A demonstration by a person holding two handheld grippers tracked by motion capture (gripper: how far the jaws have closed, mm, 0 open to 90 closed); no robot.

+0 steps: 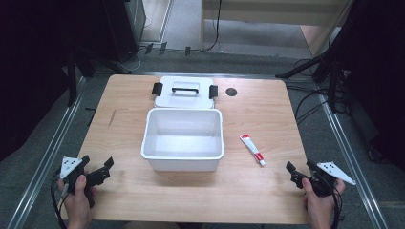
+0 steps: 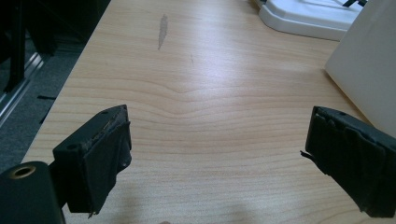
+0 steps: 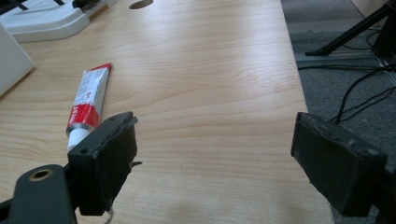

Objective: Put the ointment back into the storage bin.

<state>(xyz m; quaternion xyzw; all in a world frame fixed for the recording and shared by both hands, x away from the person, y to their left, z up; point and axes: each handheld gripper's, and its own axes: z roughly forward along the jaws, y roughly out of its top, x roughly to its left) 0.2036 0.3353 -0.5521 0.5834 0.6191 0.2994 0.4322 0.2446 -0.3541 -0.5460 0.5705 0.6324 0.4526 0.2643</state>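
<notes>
An empty white plastic box stands open in the middle of the wooden table; its side wall rises at the right of the left gripper view. Behind it lies the white lid with a black handle and two black clips. A small white and red tube lies to the right of the box, cap toward me. My left gripper is held at the near left corner, open and empty. My right gripper hovers open at the near right, nothing between its jaws, the tube just beyond its left jaw.
A dark round hole sits in the tabletop beside the lid. Metal rails run along both sides of the table. Cables and black stand legs lie on the grey floor at the right.
</notes>
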